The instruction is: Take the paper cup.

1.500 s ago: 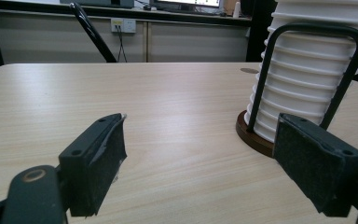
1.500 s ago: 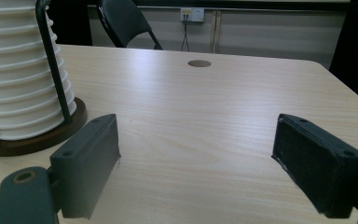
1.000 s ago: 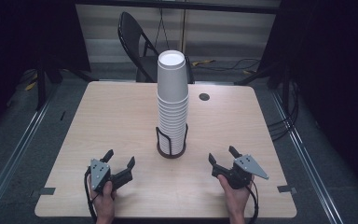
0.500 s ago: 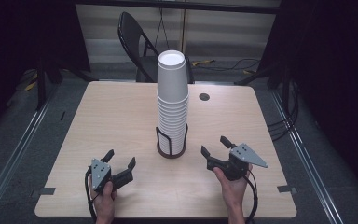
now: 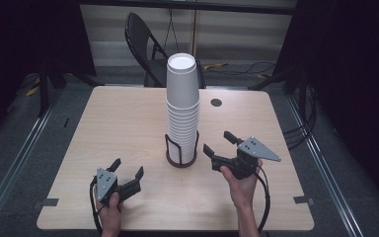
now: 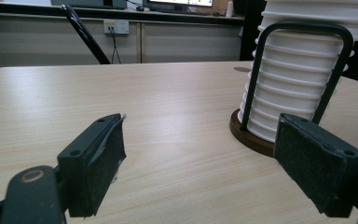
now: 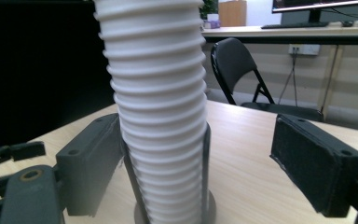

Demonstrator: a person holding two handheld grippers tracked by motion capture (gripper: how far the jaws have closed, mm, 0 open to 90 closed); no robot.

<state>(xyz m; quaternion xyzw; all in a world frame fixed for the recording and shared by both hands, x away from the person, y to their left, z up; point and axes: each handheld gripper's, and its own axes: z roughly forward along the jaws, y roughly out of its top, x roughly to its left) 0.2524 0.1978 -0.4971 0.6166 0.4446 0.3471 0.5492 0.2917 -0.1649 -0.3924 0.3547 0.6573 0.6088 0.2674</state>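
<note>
One cup stack (image 5: 182,111) — upright, long axis vertical.

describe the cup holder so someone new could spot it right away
On the light wooden table, look to the middle for the tall stack of white paper cups. The cup holder sits at its foot: a round dark base with black wire loops, the table's one wire-framed thing.

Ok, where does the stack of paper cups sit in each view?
High view: stack of paper cups at table centre, in its wire holder.
Left gripper view: stack at upper right, beyond the right jaw.
Right gripper view: stack left of centre, close ahead.
Shared landmark: black folding chair.
</note>
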